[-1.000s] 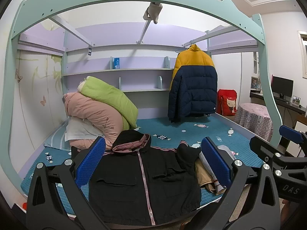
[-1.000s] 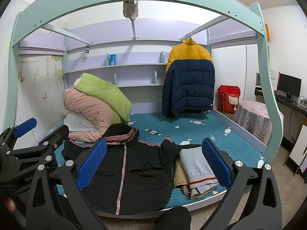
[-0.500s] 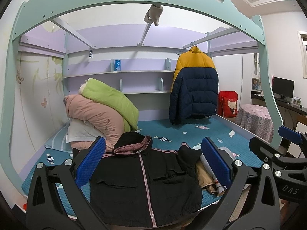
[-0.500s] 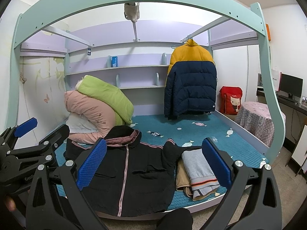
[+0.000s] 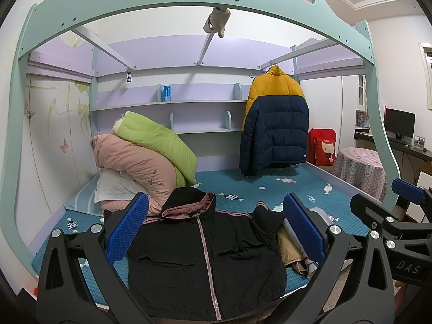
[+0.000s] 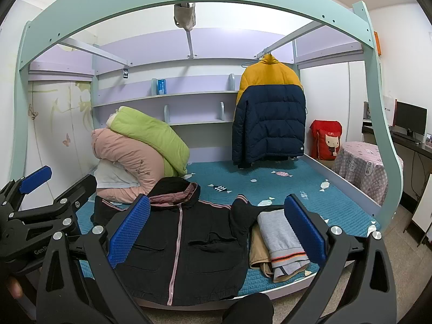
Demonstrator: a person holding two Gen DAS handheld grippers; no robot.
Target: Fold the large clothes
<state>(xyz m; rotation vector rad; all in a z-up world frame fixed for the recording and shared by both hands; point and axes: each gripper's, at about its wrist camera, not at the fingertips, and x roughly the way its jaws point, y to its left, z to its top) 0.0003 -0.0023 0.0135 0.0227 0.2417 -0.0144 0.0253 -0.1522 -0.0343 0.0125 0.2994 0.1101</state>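
A black hooded jacket point(image 5: 205, 259) with a pink zip lies spread flat, front up, at the near edge of the teal bed point(image 5: 253, 186); it also shows in the right wrist view point(image 6: 183, 245). My left gripper point(image 5: 213, 229) is open and empty, held back from the bed above the jacket. My right gripper point(image 6: 216, 228) is open and empty too, off the bed's near edge. Each gripper shows at the edge of the other's view. The jacket's right sleeve lies over a folded pile.
Folded grey and tan clothes point(image 6: 280, 245) lie right of the jacket. Pink and green quilts point(image 5: 145, 159) are piled at the back left. A yellow and navy puffer coat point(image 5: 275, 127) hangs from a rail. The bunk frame arches overhead. A covered table point(image 6: 361, 167) stands right.
Both views have tilted slightly, so the bed and jacket sit a little lower in frame. Both grippers stay open and the clothes have not moved.
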